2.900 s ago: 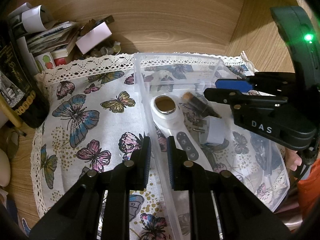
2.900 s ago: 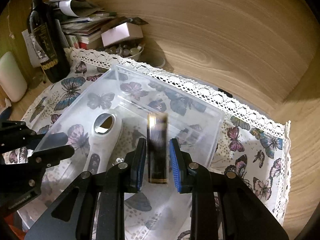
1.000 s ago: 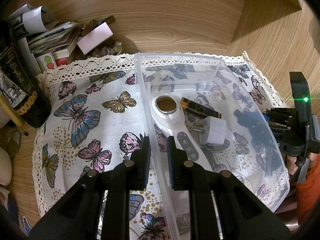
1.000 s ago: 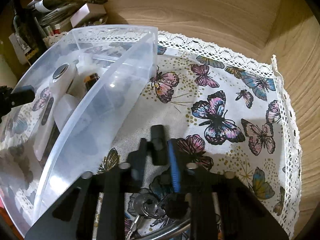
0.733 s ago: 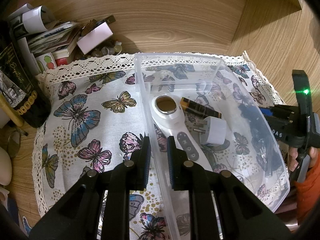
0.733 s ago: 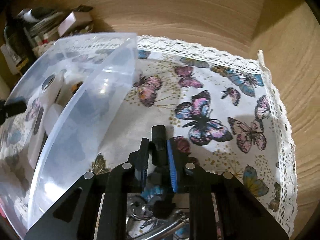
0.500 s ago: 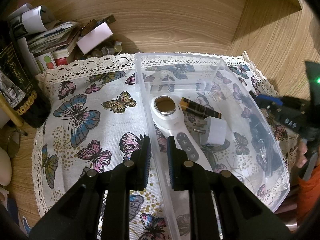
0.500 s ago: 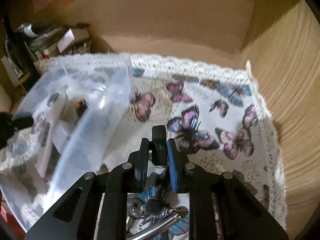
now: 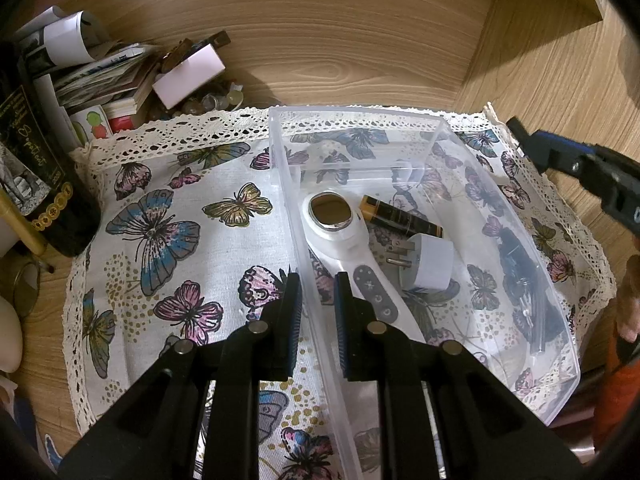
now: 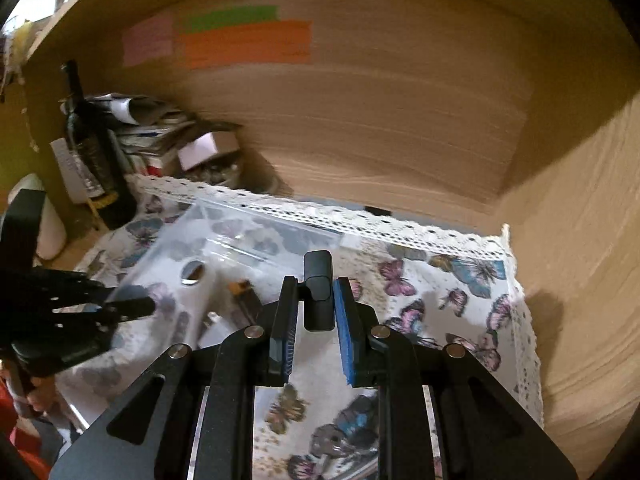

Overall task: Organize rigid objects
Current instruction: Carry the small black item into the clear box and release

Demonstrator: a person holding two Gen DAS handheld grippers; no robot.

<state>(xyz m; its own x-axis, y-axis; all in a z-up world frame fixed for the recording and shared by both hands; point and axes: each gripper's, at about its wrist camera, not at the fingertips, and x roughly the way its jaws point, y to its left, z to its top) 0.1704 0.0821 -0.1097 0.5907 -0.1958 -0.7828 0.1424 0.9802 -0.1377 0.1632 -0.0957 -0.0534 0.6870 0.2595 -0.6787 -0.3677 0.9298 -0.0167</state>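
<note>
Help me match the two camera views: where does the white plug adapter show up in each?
Left wrist: the white plug adapter lies right of centre in the clear bin, beside the white handheld device.
Right wrist: blurred, lower left of centre.
Shared landmark: the black-and-gold battery.

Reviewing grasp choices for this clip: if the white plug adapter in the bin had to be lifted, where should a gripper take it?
Grip the white plug adapter across its blocky body from above; it lies on its side, prongs pointing toward the white handheld device.
</note>
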